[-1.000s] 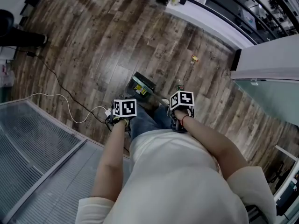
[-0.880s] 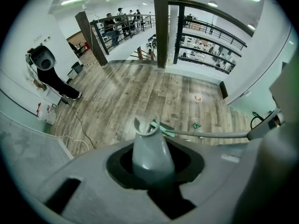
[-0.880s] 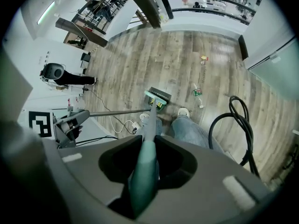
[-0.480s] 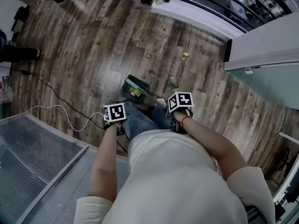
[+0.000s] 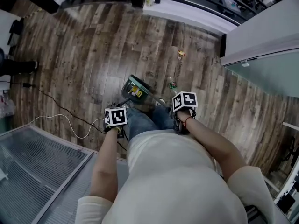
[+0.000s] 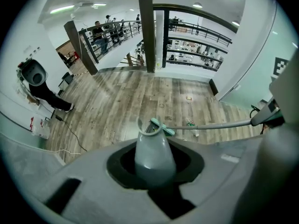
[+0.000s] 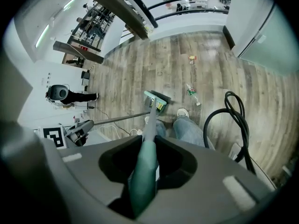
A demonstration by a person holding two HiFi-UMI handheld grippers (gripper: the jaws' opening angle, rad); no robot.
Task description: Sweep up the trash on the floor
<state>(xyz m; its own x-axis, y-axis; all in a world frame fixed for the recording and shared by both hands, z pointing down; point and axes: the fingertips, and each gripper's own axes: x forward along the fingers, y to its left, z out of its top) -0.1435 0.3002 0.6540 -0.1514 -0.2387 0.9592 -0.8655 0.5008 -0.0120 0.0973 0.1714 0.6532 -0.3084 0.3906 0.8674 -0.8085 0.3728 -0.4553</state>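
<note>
Trash: bottle (image 5: 173,86) on wood floor (image 5: 93,41), just right of dustpan (image 5: 135,88); yellow scrap (image 5: 181,54) farther out, well apart. Left gripper (image 5: 116,119) clamped tight on grey handle (image 6: 153,150). Right gripper (image 5: 183,106) clamped on teal handle (image 7: 142,171). Both handles slant down toward dustpan

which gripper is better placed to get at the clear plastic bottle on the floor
Right, likely. The clear plastic bottle with a green label lies just ahead of the right gripper, shut on a teal handle. The left gripper, shut on a grey handle, is farther off.
</note>
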